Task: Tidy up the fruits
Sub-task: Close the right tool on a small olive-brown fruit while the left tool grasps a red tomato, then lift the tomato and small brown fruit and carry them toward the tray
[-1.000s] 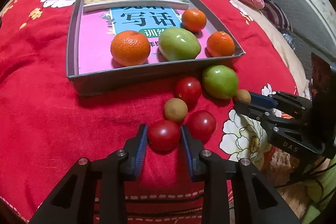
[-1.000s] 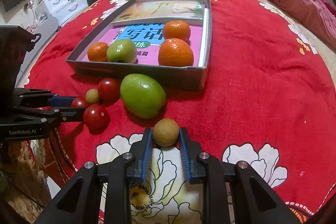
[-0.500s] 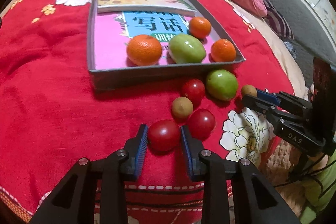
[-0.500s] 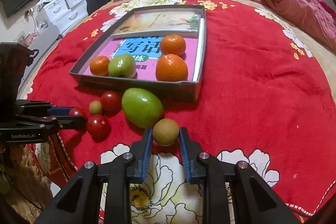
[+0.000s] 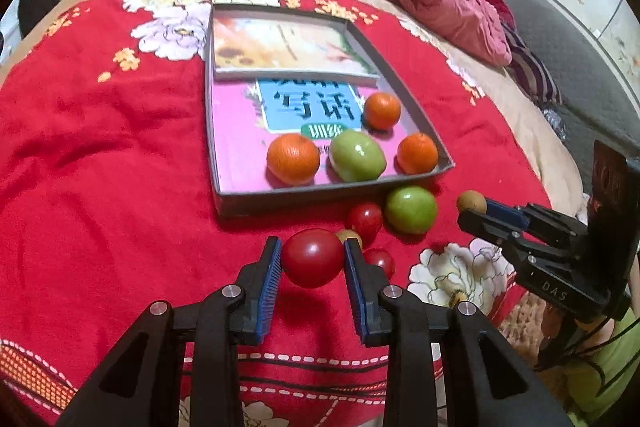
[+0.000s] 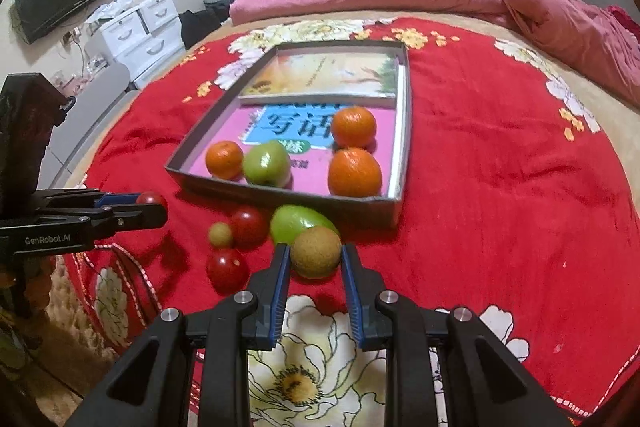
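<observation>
Left hand-held gripper (image 5: 313, 259) clamps a round red tomato (image 5: 312, 257), lifted above the red floral bed blanket (image 5: 100, 187); right hand-held gripper (image 6: 315, 259) pinches a small brown-green round fruit (image 6: 315, 257), also off the blanket. Nearby: grey shallow cardboard box (image 6: 288, 193) w/ three oranges & a green apple.

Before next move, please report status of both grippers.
Left gripper shut on tomato. Right gripper shut on brown fruit. Path to tray clear.
</observation>
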`<state>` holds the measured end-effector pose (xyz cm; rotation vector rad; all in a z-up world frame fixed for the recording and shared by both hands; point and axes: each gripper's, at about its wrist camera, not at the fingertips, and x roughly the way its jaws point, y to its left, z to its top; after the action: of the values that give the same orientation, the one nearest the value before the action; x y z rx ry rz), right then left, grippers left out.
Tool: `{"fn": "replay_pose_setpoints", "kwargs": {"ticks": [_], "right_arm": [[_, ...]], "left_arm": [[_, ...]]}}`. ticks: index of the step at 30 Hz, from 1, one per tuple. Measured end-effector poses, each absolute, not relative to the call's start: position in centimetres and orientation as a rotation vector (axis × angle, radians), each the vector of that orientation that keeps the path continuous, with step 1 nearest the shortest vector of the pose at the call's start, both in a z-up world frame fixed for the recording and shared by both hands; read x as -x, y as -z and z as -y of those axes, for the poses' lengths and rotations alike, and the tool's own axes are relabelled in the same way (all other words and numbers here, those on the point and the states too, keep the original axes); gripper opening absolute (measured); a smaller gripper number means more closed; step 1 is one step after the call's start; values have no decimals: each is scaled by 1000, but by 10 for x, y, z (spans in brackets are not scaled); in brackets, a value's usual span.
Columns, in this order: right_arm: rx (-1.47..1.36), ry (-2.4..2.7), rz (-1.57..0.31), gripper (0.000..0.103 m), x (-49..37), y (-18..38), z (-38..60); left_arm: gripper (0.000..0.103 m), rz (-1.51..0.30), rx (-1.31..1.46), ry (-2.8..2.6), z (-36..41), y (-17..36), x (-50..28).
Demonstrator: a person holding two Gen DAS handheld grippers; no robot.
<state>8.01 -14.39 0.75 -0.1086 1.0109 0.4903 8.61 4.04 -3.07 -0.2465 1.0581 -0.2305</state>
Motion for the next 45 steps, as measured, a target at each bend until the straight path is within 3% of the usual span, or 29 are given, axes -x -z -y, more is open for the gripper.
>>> {"fn": "replay_pose_setpoints", "kwargs": {"ticks": [26, 45], "right_arm": [[85, -497, -915, 26, -91, -40, 139], [100, -483, -857, 26, -113, -56, 130]], "left_arm": [[32, -925, 270, 164, -53, -17, -101], [32, -917, 234, 90, -55, -3, -125]]}}
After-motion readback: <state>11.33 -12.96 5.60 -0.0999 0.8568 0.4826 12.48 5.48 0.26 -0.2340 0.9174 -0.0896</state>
